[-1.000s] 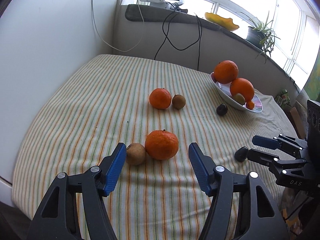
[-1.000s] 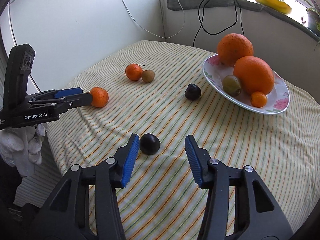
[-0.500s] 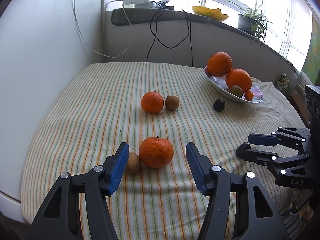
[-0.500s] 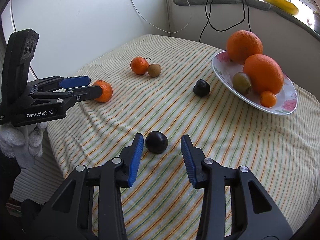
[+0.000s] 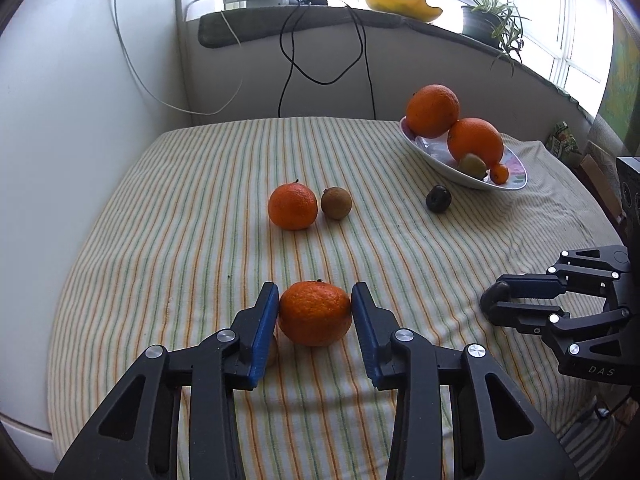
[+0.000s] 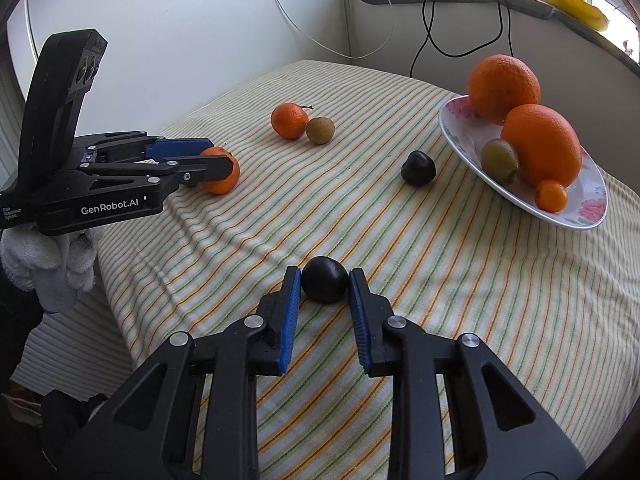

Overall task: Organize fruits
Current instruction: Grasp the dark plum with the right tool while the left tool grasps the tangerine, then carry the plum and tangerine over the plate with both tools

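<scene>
Blue fingers (image 5: 266,330) of the left gripper (image 5: 315,312) clamp a tangerine (image 5: 315,313) on the cloth (image 5: 200,208), right gripper (image 6: 325,286) pinches a plum (image 6: 324,285), plate (image 6: 460,132) holds oranges (image 6: 540,144), kiwi (image 6: 500,161); label reads "GenRobot.AI".

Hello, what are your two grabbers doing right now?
Left tool shut on mandarin. Right tool shut on dark plum. Path to plate open.

A small brown fruit (image 5: 272,354) at seven o'clock of the gripped tangerine (image 5: 315,312) is mostly hidden behind the left jaw. The person's gloved hand (image 6: 44,258) is cut off at the right-wrist view's nine o'clock edge.
</scene>
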`<state>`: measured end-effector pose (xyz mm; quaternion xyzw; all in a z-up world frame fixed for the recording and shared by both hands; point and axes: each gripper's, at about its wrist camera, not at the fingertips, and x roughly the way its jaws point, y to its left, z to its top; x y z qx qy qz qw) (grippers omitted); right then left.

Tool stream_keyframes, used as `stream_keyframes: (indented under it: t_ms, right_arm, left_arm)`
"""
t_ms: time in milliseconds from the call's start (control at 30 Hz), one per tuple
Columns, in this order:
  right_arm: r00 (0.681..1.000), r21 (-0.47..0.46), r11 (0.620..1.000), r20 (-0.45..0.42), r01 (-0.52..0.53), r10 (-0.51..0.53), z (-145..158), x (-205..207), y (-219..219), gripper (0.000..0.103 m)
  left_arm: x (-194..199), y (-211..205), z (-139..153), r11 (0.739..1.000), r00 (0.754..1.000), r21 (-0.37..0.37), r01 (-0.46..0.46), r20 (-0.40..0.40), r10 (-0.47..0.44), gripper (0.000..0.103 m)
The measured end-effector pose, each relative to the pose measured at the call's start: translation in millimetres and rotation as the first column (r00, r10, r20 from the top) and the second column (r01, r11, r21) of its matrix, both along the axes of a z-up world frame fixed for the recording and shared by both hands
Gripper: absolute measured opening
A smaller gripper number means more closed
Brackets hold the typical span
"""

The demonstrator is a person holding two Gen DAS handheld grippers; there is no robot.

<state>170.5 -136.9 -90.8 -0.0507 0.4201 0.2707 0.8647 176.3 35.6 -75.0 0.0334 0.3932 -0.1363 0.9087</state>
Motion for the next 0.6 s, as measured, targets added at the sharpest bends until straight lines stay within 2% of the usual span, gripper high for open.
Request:
stream_keyframes:
  t_ms: [333, 600]
  right_arm:
    - [0.999, 0.058, 0.998, -0.003, 0.036, -0.036, 3.4, 0.8, -11.5, 0.025]
    - [0.997, 0.097, 0.993, -0.002, 0.071, -0.071, 8.7, 1.9, -24.7, 0.025]
  left_arm:
    - [-3.3, 6.6, 1.5, 0.998, 1.000, -0.053, -0.018, 0.000, 0.018, 0.036]
    - [-4.9, 4.2, 15.0, 0.995, 0.999, -0.097, -0.011, 0.029, 0.014, 0.036]
